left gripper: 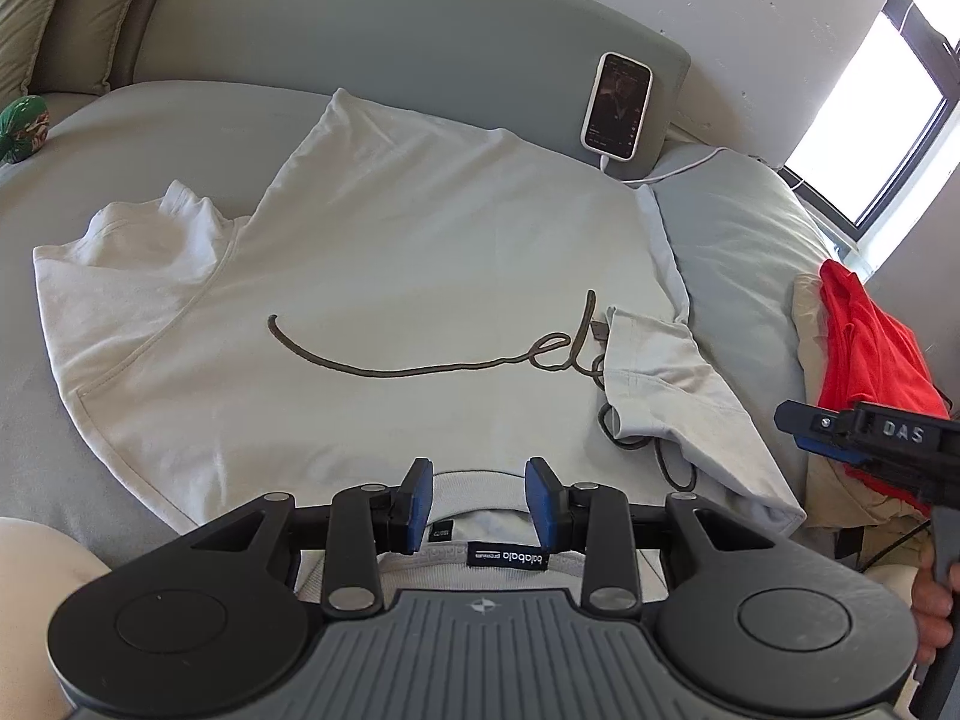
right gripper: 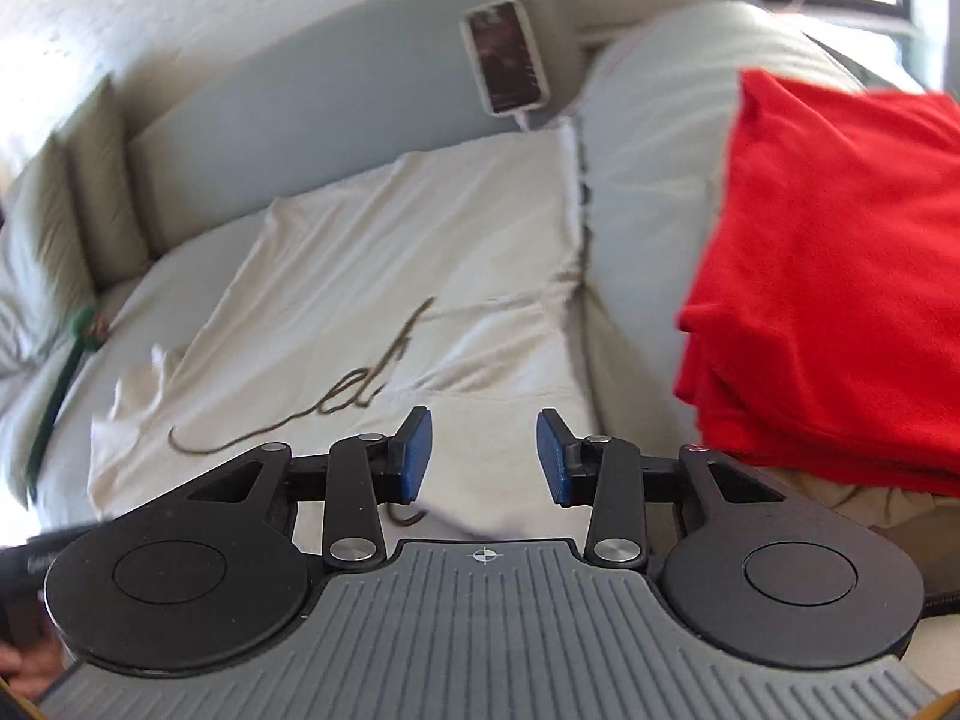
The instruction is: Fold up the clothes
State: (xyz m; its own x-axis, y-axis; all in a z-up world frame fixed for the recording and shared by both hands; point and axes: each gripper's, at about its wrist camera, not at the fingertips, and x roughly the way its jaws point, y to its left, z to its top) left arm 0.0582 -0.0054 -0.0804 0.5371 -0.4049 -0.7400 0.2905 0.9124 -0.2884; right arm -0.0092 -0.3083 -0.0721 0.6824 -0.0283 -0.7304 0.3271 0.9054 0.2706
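White T-shirt [left gripper: 372, 276] flat on bed, collar between left tool [left gripper: 478, 501] fingers.

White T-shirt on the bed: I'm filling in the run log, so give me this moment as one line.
stage: sleeves folded in | white T-shirt: flat on bed | left gripper: open at collar | right gripper: open, empty | red clothes: stacked right

A wide bed in a smooth grey-green sheet [left gripper: 150, 120] fills mid-frame. On it lie a pale cream T-shirt with dark script [left gripper: 372, 276] at centre — a folded bright red garment [left gripper: 864, 342] at right — and a small green object [left gripper: 24, 126] at far left.
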